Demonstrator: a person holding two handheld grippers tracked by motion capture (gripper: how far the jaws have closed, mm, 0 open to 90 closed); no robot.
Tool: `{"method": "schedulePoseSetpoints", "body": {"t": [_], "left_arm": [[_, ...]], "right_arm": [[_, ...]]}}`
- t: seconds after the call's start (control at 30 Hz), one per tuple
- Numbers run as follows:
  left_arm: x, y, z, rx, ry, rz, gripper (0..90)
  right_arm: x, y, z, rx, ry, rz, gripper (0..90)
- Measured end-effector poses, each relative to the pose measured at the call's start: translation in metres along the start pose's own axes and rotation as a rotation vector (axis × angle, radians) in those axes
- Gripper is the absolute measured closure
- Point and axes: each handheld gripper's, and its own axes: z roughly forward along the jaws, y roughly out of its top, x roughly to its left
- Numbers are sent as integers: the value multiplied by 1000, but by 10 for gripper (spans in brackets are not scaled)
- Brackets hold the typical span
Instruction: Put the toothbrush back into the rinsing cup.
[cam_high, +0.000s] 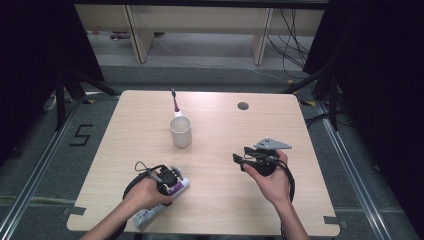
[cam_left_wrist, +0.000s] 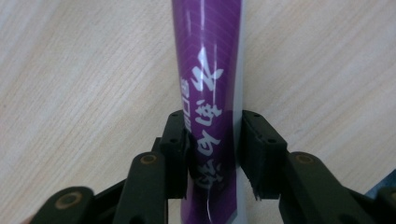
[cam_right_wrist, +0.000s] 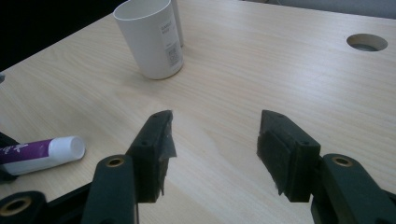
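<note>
Near the front left corner of the table (cam_high: 280, 125), the left gripper (cam_high: 172, 181) has its jaws around a purple and white tube (cam_high: 176, 187) that lies flat on the wood. In the left gripper view the tube (cam_left_wrist: 212, 84) runs straight away from the camera between the two black pads: one pad (cam_left_wrist: 180, 149) presses its purple side, and the other sits against or just beside its white edge. The jaws look closed on the tube about midway along its body, though the grip cannot be called firm from these pictures.

The tube's long axis is what the coming move turns on. In the high view it lies on a slant, its tail end pointing to the near left under the person's left hand (cam_high: 147, 192) and its white cap (cam_right_wrist: 67, 148) pointing to the far right. The jaws cross that axis squarely, so a lift would likely bring the tube up level rather than drooping at either end.

A white cup (cam_high: 180, 131) stands upright farther back, near the middle of the table and well apart from the tube, up and a little right of it. A brush (cam_high: 175, 102) lies on the table just behind the cup.

The right gripper (cam_high: 245, 160) hangs over bare wood on the right side, jaws spread wide with nothing between them, pointing left towards the cup (cam_right_wrist: 149, 39). The left gripper is plainly the nearer to the tube, and if the tube is meant for the cup, it will probably need tipping upright on the way.
</note>
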Motion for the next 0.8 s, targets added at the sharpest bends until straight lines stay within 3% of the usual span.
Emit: {"method": "schedulePoseSetpoints", "body": {"t": [0.13, 0.3, 0.33, 0.4, 0.47, 0.6, 0.63, 0.73, 0.8], "left_arm": [[1, 2, -1, 23, -7, 27, 660], [2, 0, -2, -2, -17, 62, 688], [2, -1, -2, -5, -19, 69, 697], [2, -1, -3, -14, -22, 80, 708], [2, -3, -3, -25, -24, 115, 713], [2, -5, -4, -35, -23, 127, 724], [1, -5, -4, -28, -20, 150, 728], [-1, -5, -4, -28, -13, 172, 735], [-2, -4, -4, -25, -17, 184, 739]], "right_arm": [[0, 0, 1, -3, 17, 14, 454], [0, 0, 0, 8, 14, 6, 455], [1, 0, 0, 5, 4, 22, 456], [-1, 0, 1, 5, 1, -15, 458], [1, -1, 2, 17, 28, 1, 458], [3, -1, 3, 29, 32, 15, 459], [2, -1, 4, 17, 29, -6, 460], [3, -1, 4, 26, 36, 6, 460], [4, -1, 4, 25, 24, -16, 461]]}}
